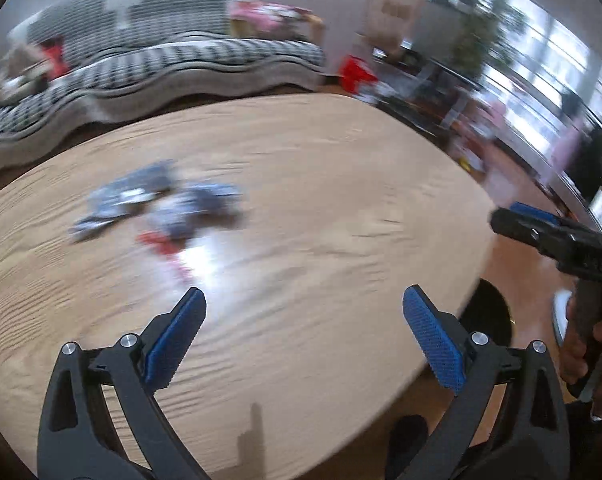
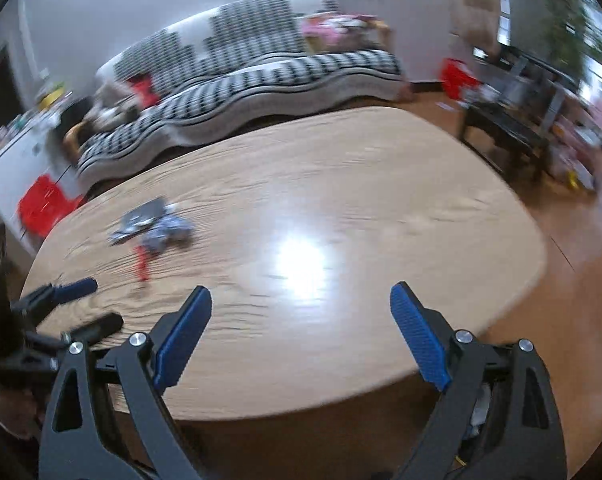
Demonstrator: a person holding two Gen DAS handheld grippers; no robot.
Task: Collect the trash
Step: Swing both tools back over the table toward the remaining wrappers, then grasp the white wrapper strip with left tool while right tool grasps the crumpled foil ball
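Two tools: left tool (image 1: 303,334), right tool (image 2: 301,332) agape, empty; one trash pile (image 2: 151,230) on table (image 2: 341,200).

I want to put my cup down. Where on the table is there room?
The wooden table is bare from the bright glare across to its right edge and back toward the sofa. Only the left part is crowded, with the blue-grey wrappers and a red scrap.

A long sofa (image 2: 261,76) in a black-and-white check stands against the pale wall, beyond the rounded wooden desk (image 2: 341,208). A red cushion (image 2: 145,90) lies on its seat, pink things (image 2: 329,30) pile at its far end. A red crate (image 2: 45,204) sits on the floor beside a white cabinet (image 2: 17,156). A dark low bench (image 2: 505,136) and a leafy plant (image 2: 569,16) stand by the bright windows (image 1: 541,52).
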